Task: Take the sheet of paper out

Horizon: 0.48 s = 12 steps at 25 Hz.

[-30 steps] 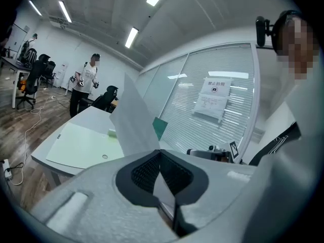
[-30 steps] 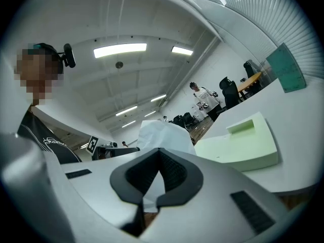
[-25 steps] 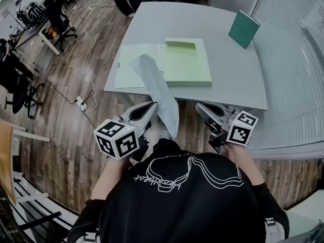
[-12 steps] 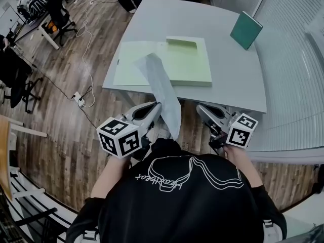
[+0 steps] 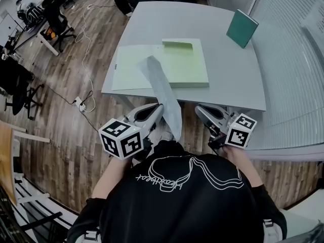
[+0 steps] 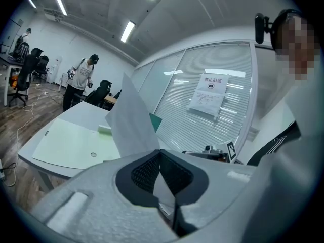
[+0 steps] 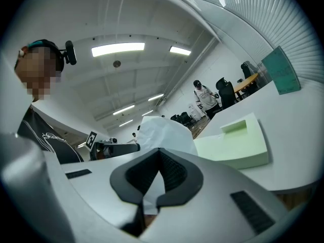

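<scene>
Jaws of the left gripper [image 5: 158,110], at 7 o'clock in the head view, are pressed together on the near end of a long, pale grey sheet of paper [image 5: 162,90]; its own view shows the sheet caught between the dark pads and rising beyond them. From that pinch the sheet's long axis runs away toward 11 o'clock, its far end lifted above the flat left flap of an open pale green folder [image 5: 190,65] on the grey bench [image 5: 217,29]. It appears clear of the folder, so the left hand alone decides where it goes; carrying it on likely means drawing along that axis, back toward 5 o'clock.

The right gripper [image 5: 200,109], at 5 o'clock just right of the sheet's near end, has its pads meeting at the tip, and I see nothing gripped there. A teal book [image 5: 242,28] stands at 1 o'clock.

Counted: one sheet, one folder, one book, two grippers.
</scene>
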{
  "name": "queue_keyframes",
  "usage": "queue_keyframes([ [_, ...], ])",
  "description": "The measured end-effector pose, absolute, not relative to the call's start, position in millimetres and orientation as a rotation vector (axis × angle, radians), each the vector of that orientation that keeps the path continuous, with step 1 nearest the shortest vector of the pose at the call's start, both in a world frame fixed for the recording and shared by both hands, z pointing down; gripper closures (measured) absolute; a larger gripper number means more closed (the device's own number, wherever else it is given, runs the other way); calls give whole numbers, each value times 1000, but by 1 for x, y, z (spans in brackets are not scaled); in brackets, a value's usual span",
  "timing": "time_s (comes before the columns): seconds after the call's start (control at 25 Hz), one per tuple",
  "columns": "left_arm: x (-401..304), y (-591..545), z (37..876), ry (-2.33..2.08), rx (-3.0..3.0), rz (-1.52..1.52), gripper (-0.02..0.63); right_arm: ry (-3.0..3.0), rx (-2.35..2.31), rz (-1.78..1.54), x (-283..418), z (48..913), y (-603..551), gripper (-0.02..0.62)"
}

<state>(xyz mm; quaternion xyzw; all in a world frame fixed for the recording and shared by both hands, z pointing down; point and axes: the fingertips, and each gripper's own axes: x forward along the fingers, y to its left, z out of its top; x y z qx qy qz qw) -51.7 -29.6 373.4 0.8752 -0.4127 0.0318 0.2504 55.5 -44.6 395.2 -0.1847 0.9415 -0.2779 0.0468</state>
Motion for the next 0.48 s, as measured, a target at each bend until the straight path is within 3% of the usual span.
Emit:
queue_keyframes([
  [0.48,-15,-42,385,-1085,2404,104,593,2860,-601,-832,89,407,-55,588],
])
